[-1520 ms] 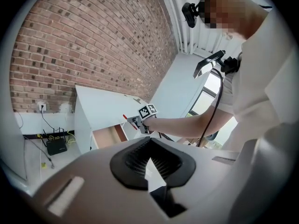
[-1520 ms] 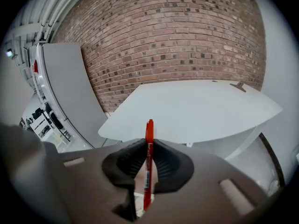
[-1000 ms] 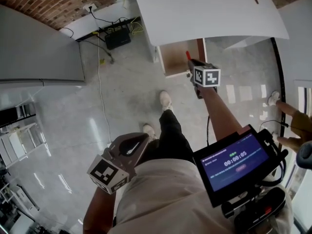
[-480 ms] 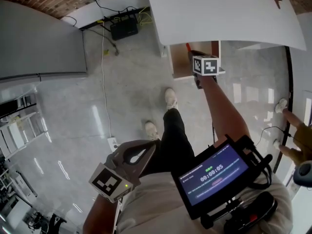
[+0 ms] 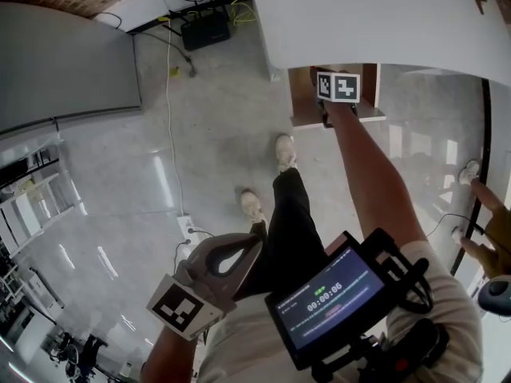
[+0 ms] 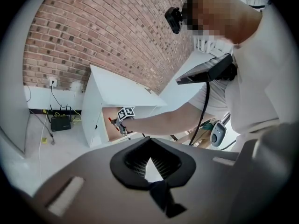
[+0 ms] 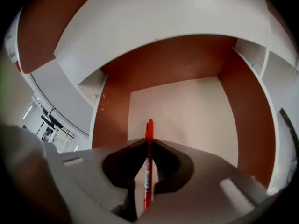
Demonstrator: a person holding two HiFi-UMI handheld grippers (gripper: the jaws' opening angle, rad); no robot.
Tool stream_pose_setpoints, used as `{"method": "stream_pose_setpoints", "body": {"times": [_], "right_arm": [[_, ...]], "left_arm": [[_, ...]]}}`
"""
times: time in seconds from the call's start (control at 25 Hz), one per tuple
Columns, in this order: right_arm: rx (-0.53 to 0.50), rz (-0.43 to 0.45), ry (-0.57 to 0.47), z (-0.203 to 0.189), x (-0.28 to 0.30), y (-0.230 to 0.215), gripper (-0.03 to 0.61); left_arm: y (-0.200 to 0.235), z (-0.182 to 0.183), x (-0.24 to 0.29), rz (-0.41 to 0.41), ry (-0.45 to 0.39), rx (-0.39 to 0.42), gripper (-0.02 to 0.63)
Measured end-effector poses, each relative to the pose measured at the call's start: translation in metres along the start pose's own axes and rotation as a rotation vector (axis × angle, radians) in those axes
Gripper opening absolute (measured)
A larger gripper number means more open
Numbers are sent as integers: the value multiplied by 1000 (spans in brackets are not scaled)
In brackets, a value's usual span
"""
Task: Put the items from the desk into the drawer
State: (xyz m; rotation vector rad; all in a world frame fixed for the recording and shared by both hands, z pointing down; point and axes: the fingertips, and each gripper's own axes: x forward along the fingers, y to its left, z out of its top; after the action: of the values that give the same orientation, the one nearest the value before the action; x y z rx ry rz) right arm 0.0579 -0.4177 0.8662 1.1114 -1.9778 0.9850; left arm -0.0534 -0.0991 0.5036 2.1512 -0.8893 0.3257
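The white desk (image 5: 375, 14) spreads across the top of my head view, and just under its edge the drawer (image 7: 187, 106) stands open, with a pale floor and brown walls. My right gripper (image 7: 148, 143) reaches out at arm's length over that drawer. My left gripper (image 6: 150, 146) hangs low by my hip, well apart from the desk, its jaws pressed together on nothing. The right jaws pinch a red pen (image 7: 148, 171), which lies lengthwise between them, its tip poking out over the drawer's floor.
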Motion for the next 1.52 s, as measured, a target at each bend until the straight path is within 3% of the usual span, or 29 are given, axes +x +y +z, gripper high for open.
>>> {"method": "stream_pose_setpoints", "body": {"times": [0.56, 0.84, 1.16, 1.52], "right_arm": [[-30, 19, 184, -31, 42, -11, 48], [-80, 14, 202, -32, 35, -7, 49], [-166, 7, 172, -22, -28, 12, 49], [-111, 37, 15, -9, -156, 50, 26]], "left_arm": [[18, -15, 14, 19, 16, -60, 8], [21, -11, 14, 9, 9, -53, 8], [0, 8, -2, -29, -27, 21, 8], [-38, 27, -48, -102, -82, 142, 8]]}}
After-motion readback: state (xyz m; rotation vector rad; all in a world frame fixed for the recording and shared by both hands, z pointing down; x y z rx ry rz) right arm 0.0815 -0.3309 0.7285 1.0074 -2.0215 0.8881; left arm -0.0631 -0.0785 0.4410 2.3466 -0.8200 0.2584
